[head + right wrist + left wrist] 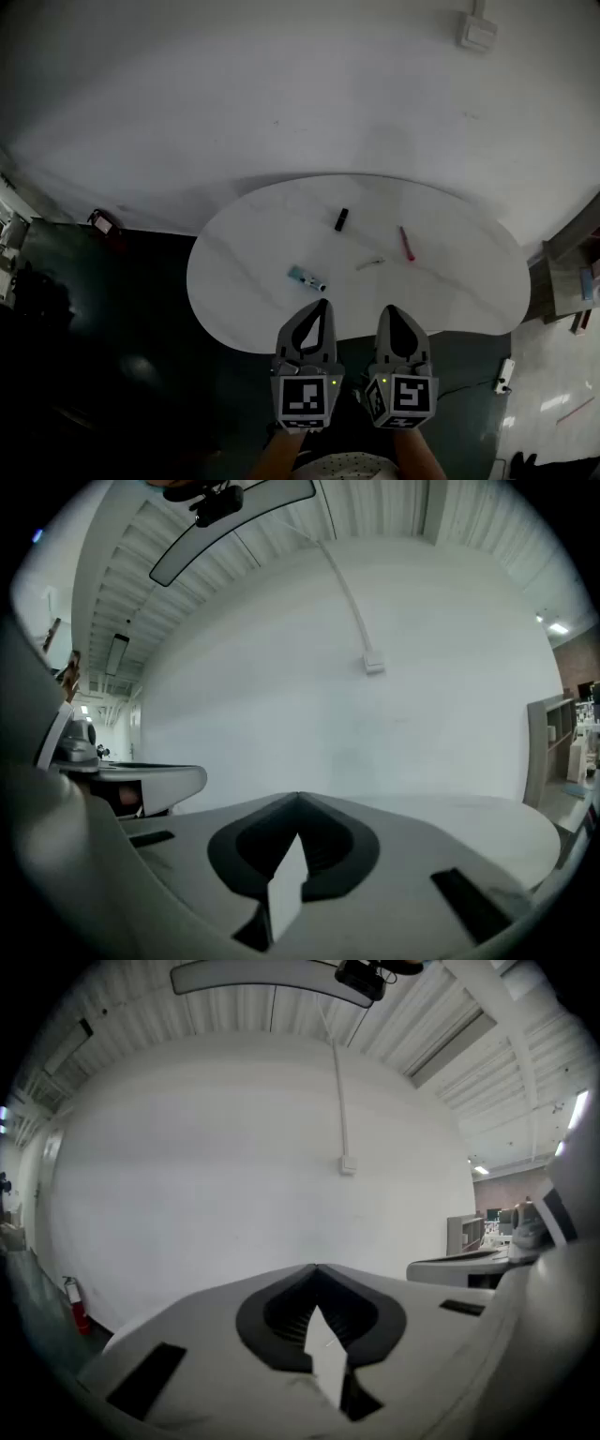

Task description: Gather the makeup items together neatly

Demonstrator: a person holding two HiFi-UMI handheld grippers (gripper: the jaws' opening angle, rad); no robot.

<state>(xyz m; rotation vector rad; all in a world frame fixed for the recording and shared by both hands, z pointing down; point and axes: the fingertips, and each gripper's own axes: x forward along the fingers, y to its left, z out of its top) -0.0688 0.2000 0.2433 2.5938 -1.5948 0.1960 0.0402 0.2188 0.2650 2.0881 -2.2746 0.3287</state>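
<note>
Spreading wide below, the white table (469,281) carried four makeup items, all well apart. The left tongs (323,303) and right tongs (391,309) hung over its near edge, both closed and empty. Nearest lay the teal tube (307,278), then the red pencil (407,243), the black tube (341,219) and the small pale stick (370,264). Gathering well probably meant choosing one central spot first, then opening over the teal tube and gripping across its middle.

No word, brand or number is legible anywhere; the cube (306,397) on the left gripper (322,306) and that on the right gripper (393,309) show only black-and-white square markers.
</note>
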